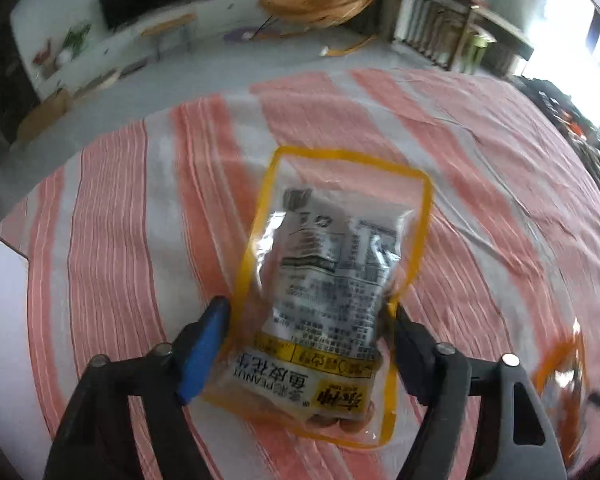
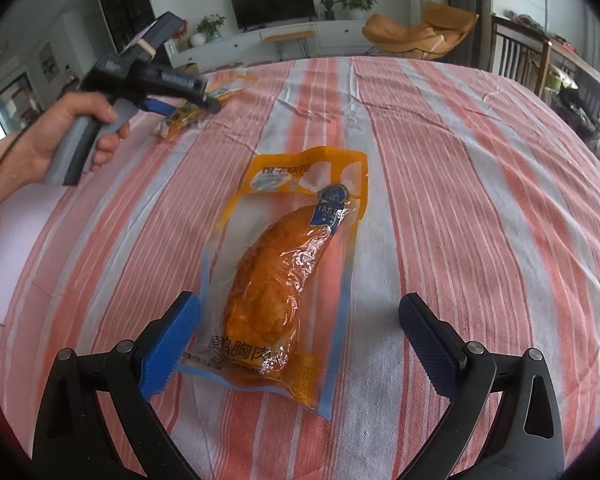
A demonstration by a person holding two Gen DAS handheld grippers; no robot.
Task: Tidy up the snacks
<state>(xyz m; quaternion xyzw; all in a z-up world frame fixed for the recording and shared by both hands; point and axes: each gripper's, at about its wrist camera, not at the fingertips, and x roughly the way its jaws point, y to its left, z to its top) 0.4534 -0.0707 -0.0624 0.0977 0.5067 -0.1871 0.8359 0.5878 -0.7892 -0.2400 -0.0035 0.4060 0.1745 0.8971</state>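
Tablecloth (image 2: 440, 168) pink-white striped; peanut packet (image 1: 332, 292) yellow-edged, clear; chicken pouch (image 2: 288, 272) orange.

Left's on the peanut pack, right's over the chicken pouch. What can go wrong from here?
1. The left gripper pinches only the peanut pack's slick side edges; it may buckle or slip out.
2. The right gripper straddles the flat chicken pouch wide open; closing may skid over film or snag the striped cloth.

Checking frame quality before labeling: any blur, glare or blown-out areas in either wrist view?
Left wrist: motion blur smears the room and cloth edges; peanut packet between the left gripper fingers has glare on its film, print only partly legible; window at right blown out. Right wrist: sharp; chicken breast packet shows specular glints; fisheye bends the striped tablecloth.
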